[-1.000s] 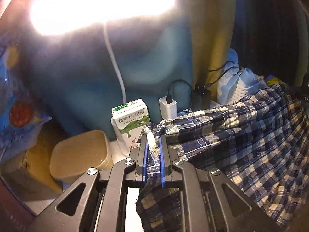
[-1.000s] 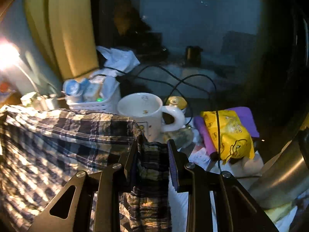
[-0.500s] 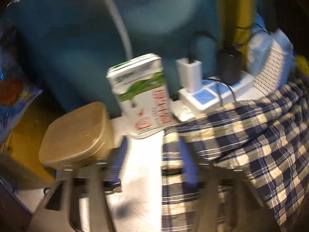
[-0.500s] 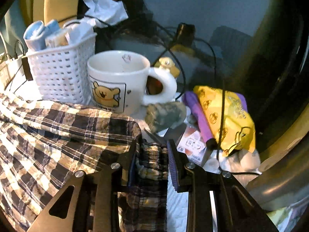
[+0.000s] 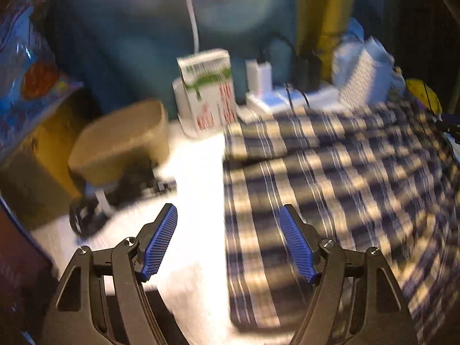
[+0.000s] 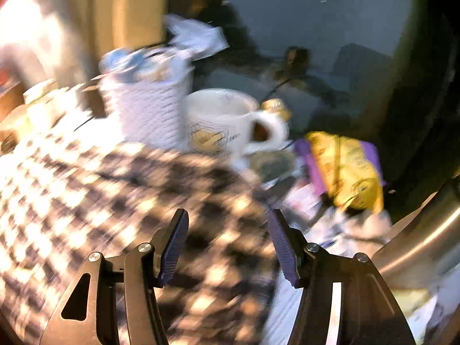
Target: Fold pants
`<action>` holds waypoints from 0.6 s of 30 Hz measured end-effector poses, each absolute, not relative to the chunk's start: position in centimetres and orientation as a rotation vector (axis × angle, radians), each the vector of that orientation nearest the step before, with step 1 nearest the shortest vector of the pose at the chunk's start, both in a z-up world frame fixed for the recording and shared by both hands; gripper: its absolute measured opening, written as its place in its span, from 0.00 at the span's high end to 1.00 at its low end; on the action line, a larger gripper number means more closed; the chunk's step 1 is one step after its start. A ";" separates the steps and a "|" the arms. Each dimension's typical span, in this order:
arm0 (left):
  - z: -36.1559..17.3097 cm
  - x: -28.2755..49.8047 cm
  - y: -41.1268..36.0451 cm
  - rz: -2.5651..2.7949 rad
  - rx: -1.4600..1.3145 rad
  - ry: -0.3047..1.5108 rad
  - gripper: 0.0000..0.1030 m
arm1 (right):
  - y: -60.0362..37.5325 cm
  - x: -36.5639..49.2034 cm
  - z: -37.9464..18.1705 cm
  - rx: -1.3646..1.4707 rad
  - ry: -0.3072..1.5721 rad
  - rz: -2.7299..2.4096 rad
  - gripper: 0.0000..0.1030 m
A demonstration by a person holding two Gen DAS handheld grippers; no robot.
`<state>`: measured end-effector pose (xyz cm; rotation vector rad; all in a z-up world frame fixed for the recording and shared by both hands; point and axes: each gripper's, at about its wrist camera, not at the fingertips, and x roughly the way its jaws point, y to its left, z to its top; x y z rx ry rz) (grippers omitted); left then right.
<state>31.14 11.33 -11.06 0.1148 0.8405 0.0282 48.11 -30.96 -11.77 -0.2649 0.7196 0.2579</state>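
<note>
While both tongs (image 5: 228, 244) (image 6: 227, 244) gape, the pants (image 5: 330, 178) lie beneath them.

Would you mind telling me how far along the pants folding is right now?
Done: the plaid pants lie on the table with one fold edge across them. In hand: nothing; the left gripper and right gripper are open above the cloth. Left: probably another fold; blur hides more.

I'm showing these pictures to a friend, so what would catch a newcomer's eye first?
The blue-and-cream plaid pants spread flat across the white table dominate both views. Each open gripper, left and right, hovers over a plaid edge, holding nothing. Behind stand a green-and-white milk carton and a white bear-print mug.
</note>
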 end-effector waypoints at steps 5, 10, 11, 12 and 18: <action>-13.5 29.6 11.2 0.014 0.089 0.942 0.29 | -29.3 45.3 -14.3 -0.323 0.754 0.326 0.42; -14.2 28.0 10.7 -0.045 0.063 0.966 0.73 | -30.0 44.8 -16.0 -0.334 0.821 0.297 0.42; -14.1 27.6 10.6 -0.059 0.062 0.963 0.84 | -30.3 44.9 -16.2 -0.335 0.828 0.289 0.42; -14.1 27.4 10.5 -0.066 0.059 0.961 0.91 | -30.5 44.8 -16.3 -0.337 0.835 0.281 0.42; -14.0 26.6 11.6 -0.038 0.036 0.941 0.96 | -32.7 44.4 -16.7 -0.404 0.842 0.200 0.42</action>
